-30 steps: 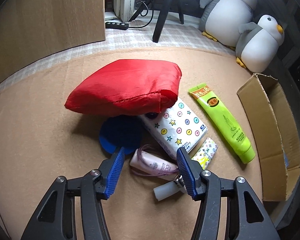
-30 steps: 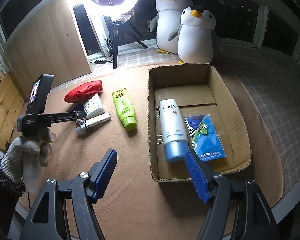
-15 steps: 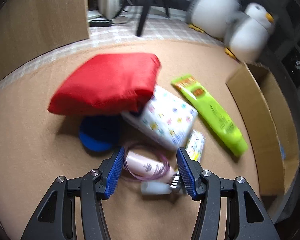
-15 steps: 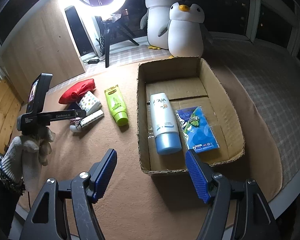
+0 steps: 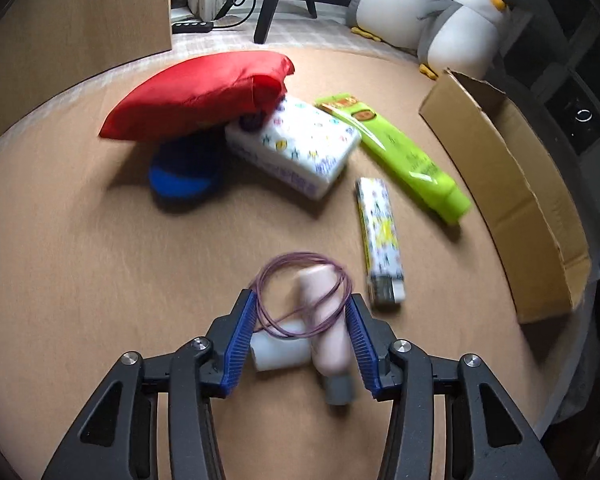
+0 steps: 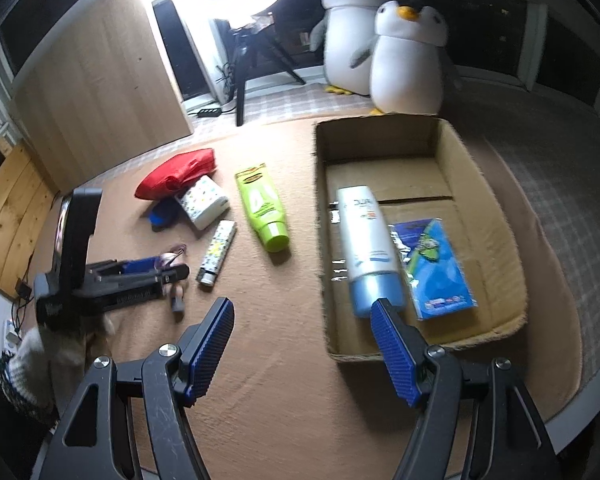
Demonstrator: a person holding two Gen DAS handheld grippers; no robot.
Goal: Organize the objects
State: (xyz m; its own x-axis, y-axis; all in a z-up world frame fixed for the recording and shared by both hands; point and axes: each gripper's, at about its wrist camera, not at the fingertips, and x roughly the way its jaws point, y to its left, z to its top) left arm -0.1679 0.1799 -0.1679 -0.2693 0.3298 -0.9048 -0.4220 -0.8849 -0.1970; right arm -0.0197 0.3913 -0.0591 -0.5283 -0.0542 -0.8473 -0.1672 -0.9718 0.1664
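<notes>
My left gripper [image 5: 302, 304] holds a small pink bottle [image 5: 328, 332] with a purple hair tie [image 5: 304, 296] looped around it; a white cap [image 5: 278, 350] lies between the jaws. The bottle looks lifted off the brown mat and is blurred. The left gripper also shows in the right wrist view [image 6: 172, 268]. My right gripper [image 6: 304, 316] is open and empty in front of the cardboard box [image 6: 484, 200], which holds a white-and-blue sunscreen bottle [image 6: 366, 232] and a blue packet [image 6: 432, 268].
On the mat lie a red pouch [image 5: 204, 92] over a blue round object [image 5: 184, 168], a patterned tissue pack [image 5: 296, 144], a green tube [image 5: 400, 152] and a small patterned tube [image 5: 380, 232]. Two plush penguins [image 6: 384, 40] stand behind the box. A ring light tripod [image 6: 244, 60] stands at the back.
My left gripper closed around the pink bottle and pulled it back away from the pile. The small patterned tube now lies apart. My right gripper shifted closer to the box.
</notes>
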